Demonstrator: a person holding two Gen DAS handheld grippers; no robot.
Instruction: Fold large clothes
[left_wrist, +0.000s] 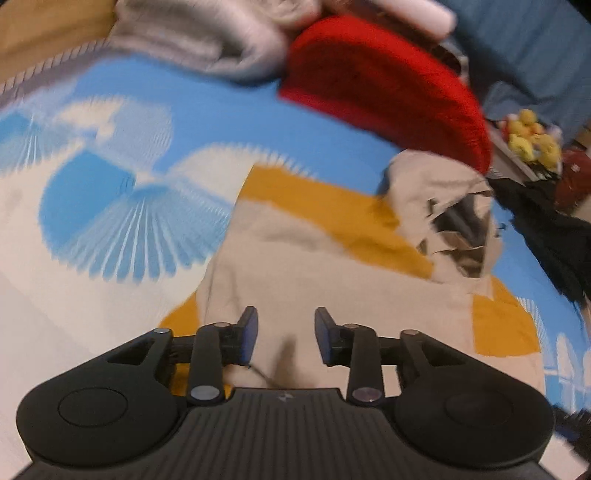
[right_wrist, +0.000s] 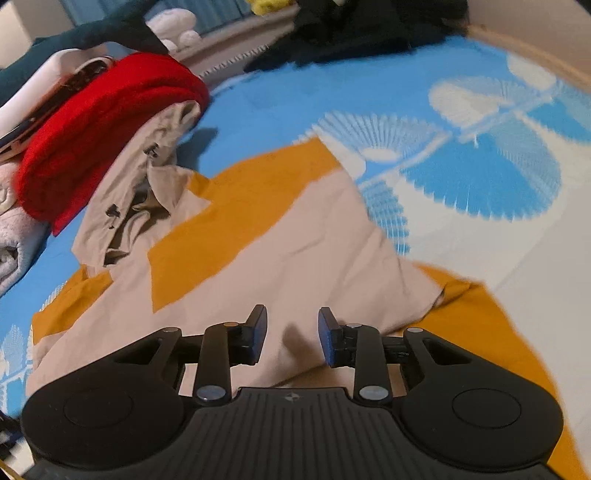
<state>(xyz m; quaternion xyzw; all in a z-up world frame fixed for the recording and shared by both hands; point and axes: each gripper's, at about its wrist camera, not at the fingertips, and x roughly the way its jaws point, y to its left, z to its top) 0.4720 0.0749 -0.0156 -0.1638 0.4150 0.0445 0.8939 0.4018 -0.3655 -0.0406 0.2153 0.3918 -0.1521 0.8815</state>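
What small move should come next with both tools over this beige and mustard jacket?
Probably lower both and pinch the near edge: the left tool and right tool are open, holding nothing, above the jacket, which lies partly folded with its hood rumpled.

Readable text: none in either wrist view
Left claw housing: a small pale emblem at the top middle of the ribbed black body, a mark without letters; too small to make out further
Right claw housing: the same small pale emblem in the same place, again without letters or digits
Bedsheet: a printed pattern of white fan shapes on blue, no writing
Beige and mustard garment: no label, tag or print that can be read
Red folded cloth: plain, no lettering visible
Numbers and signs: none legible; both views are blurred
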